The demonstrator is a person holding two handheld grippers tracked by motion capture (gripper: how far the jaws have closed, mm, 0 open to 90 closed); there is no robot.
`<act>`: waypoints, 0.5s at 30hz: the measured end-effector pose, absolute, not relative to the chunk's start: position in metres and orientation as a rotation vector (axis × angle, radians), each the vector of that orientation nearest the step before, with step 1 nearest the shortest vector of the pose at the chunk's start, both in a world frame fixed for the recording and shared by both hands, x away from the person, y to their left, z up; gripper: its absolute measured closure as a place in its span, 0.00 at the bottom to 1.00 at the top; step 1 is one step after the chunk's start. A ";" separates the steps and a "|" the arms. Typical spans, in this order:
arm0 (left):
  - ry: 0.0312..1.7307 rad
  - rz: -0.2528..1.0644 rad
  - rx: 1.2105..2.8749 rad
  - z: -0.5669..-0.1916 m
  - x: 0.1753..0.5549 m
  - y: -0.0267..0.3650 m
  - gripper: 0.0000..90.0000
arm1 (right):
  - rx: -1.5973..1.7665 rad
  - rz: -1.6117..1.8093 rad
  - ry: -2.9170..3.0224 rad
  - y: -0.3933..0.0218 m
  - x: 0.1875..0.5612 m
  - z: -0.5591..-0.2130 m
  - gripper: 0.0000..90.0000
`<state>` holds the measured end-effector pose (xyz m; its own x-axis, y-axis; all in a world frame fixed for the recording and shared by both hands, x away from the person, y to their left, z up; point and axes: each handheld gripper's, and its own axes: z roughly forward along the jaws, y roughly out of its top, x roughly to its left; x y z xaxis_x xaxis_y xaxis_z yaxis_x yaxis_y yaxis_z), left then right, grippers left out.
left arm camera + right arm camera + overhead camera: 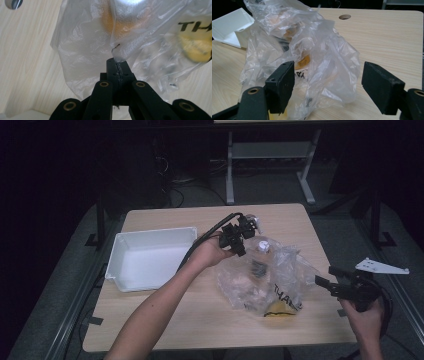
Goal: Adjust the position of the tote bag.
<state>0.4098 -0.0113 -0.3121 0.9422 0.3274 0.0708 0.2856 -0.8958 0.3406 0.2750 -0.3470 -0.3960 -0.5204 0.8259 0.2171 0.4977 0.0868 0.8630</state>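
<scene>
The left gripper [117, 65] is clenched on a fold of the bag [262, 280] mid-table, while the right gripper [328, 86] gapes beside it, so opening or emptying it looks undone.

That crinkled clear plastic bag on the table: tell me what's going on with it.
A person works the crinkled clear plastic bag with two hand-held tools on a pale wooden table. The left claw is shut on a fold of the bag's film. The right claw waits open at the bag's other side, not gripping. A white rectangular plastic tray sits beside it.
</scene>
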 end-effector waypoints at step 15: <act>0.494 0.170 2.833 -0.338 0.412 0.003 1.00 | 1.312 1.408 2.053 -0.346 0.275 -0.396 0.29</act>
